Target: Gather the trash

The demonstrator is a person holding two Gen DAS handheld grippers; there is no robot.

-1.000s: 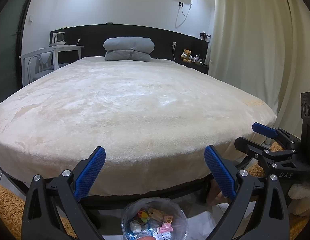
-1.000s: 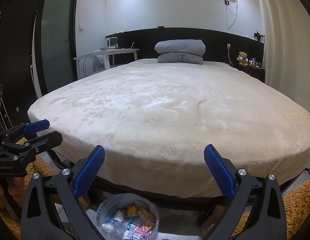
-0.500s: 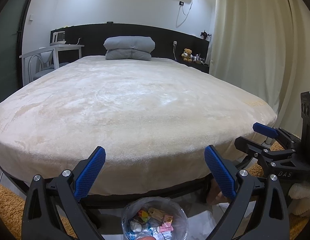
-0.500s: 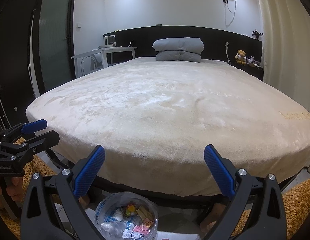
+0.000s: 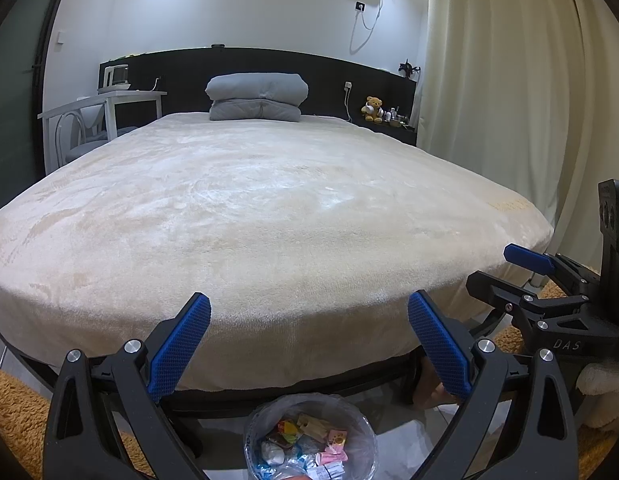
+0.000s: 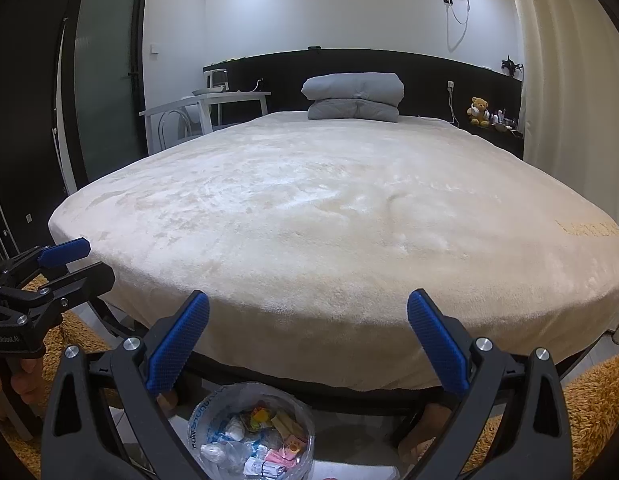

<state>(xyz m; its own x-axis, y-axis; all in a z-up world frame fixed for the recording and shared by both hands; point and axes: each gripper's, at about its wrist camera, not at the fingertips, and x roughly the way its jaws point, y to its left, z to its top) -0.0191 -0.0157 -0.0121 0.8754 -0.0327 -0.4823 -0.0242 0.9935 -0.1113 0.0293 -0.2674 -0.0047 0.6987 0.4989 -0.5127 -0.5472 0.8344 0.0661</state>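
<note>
Trash (image 5: 305, 446) fills the lined bin (image 5: 251, 436) at lower centre. My left gripper (image 5: 309, 344) and right gripper (image 6: 308, 342) both gape wide, empty, before the bed (image 5: 249, 216).

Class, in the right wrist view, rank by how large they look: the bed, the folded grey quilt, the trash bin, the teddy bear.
1. bed
2. trash bin, though it sits nearest the camera, so its true size is unsure
3. folded grey quilt
4. teddy bear

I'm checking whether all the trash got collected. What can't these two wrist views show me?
- Floor under the bed: hidden by its overhanging blanket, both views.
- Trash bin: lower part cut off by the frame's bottom edge.
- Items beside the teddy bear: too small to identify.
</note>
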